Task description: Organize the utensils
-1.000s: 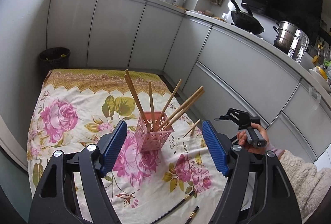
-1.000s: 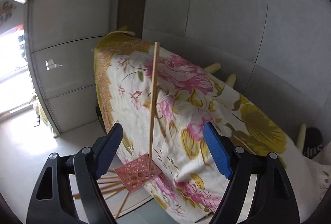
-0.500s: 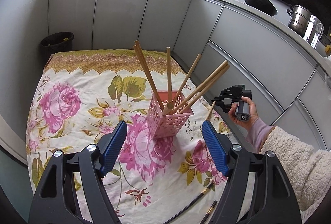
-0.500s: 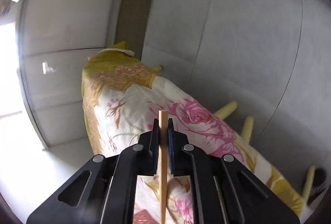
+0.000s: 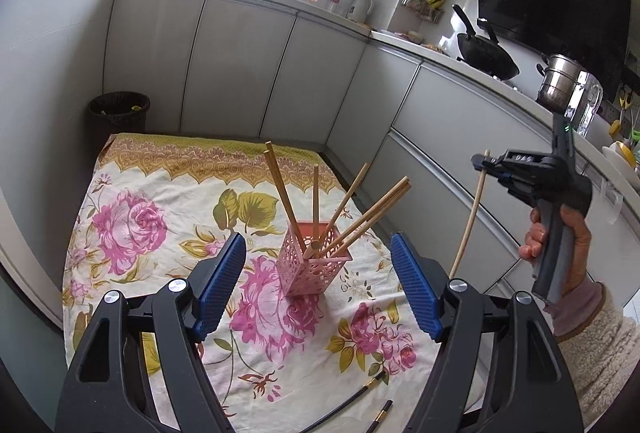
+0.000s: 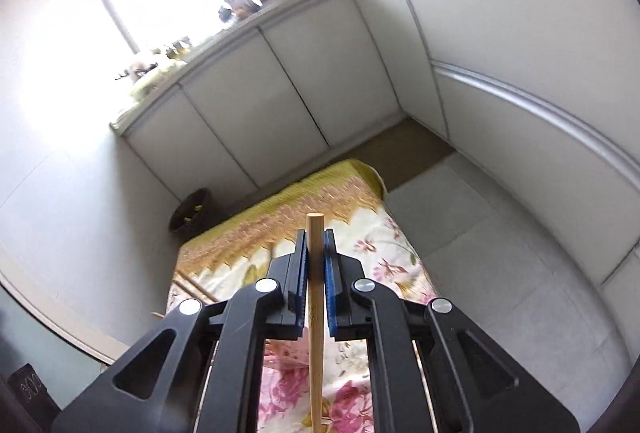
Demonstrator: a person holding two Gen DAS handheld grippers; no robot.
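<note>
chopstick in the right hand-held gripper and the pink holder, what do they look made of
Chopstick: probably bamboo or light wood, going by its pale tan matte shaft with no gloss or paint. Pink holder: likely moulded plastic, given its even pink colour and thin walls pierced with lattice cutouts.

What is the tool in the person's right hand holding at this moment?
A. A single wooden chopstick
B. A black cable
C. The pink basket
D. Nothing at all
A: the right tool is shut on one wooden chopstick, which hangs from it out to the side of the pink basket on the flowered cloth.
</note>
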